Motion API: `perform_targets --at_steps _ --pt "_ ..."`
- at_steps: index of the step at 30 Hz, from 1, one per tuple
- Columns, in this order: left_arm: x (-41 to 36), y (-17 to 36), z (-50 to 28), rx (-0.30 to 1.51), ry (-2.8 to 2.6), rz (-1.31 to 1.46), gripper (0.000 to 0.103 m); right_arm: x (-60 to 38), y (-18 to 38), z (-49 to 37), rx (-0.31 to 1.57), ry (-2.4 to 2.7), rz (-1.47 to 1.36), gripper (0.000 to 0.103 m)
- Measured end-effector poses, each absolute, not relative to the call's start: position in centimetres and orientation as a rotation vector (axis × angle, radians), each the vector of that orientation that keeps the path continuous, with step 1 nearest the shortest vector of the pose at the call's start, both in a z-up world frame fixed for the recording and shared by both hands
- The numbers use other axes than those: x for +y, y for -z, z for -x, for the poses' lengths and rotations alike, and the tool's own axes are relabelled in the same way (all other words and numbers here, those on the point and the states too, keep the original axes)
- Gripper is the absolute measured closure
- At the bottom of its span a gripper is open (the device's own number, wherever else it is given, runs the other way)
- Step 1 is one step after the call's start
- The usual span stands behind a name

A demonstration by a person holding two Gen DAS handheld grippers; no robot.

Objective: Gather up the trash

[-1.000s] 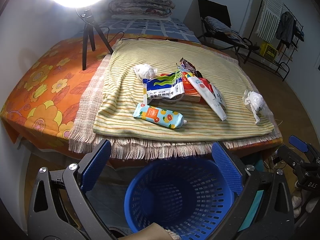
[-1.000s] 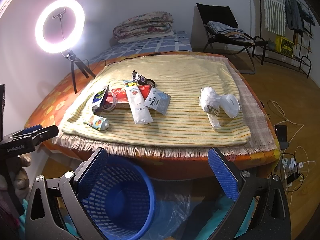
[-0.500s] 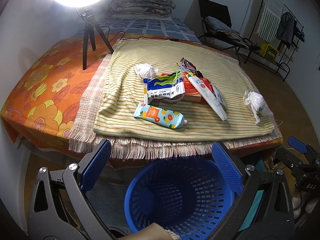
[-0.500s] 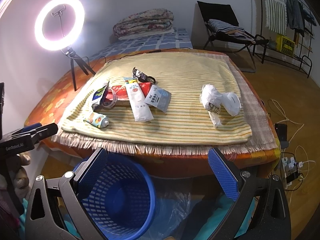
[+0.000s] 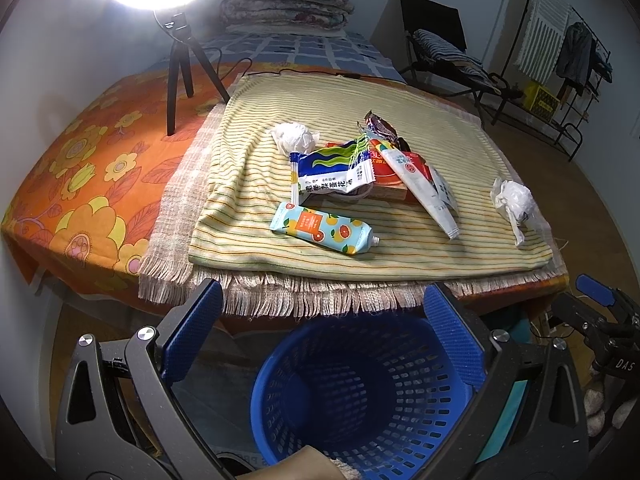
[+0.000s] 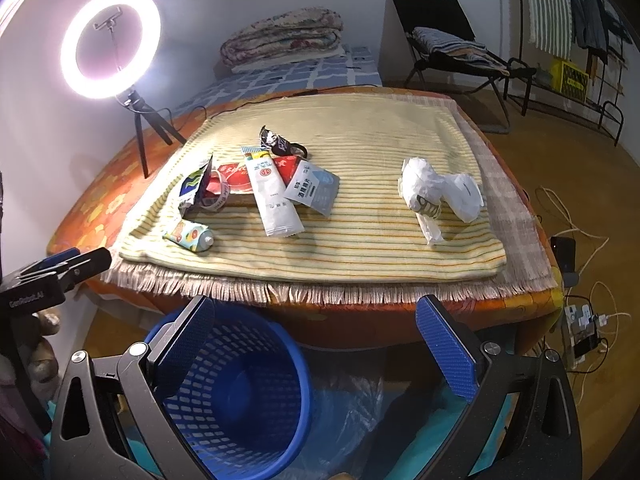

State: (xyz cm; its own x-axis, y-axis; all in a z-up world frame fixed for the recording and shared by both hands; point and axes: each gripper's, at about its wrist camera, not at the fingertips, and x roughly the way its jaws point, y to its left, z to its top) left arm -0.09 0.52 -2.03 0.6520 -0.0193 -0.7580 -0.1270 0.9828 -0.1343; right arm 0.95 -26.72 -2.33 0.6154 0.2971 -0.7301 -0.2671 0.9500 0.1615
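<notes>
Trash lies on a striped cloth (image 5: 400, 128) on the table: an orange-print tube (image 5: 322, 233), a blue-white wrapper (image 5: 334, 170), a red box (image 5: 394, 180), a long white packet (image 5: 420, 188), a dark wrapper (image 5: 380, 124), a crumpled tissue (image 5: 294, 138) and a crumpled white bag (image 5: 514, 202). The bag also shows in the right wrist view (image 6: 436, 192), as does the tube (image 6: 188, 236). A blue basket (image 5: 360, 392) stands on the floor below the table edge. My left gripper (image 5: 320, 332) is open and empty above the basket. My right gripper (image 6: 316, 344) is open and empty, right of the basket (image 6: 240, 396).
A ring light on a tripod (image 6: 112, 44) stands at the table's left. A folded blanket (image 6: 284, 36) lies behind. A folding chair (image 6: 444, 44) and clothes rack (image 5: 560, 52) stand at the right. Cables and a power strip (image 6: 580, 316) lie on the floor.
Both views have shifted slightly; the right gripper has edged a little toward the table. Both grippers stay open and the trash has not moved.
</notes>
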Motion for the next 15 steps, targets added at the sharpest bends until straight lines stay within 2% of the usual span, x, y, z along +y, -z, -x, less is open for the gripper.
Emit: perform_targets --at_steps 15 --pt "3.1 2.9 -3.0 0.941 -0.091 0.269 0.001 -27.5 3.0 -2.7 0.829 -0.332 -0.005 0.003"
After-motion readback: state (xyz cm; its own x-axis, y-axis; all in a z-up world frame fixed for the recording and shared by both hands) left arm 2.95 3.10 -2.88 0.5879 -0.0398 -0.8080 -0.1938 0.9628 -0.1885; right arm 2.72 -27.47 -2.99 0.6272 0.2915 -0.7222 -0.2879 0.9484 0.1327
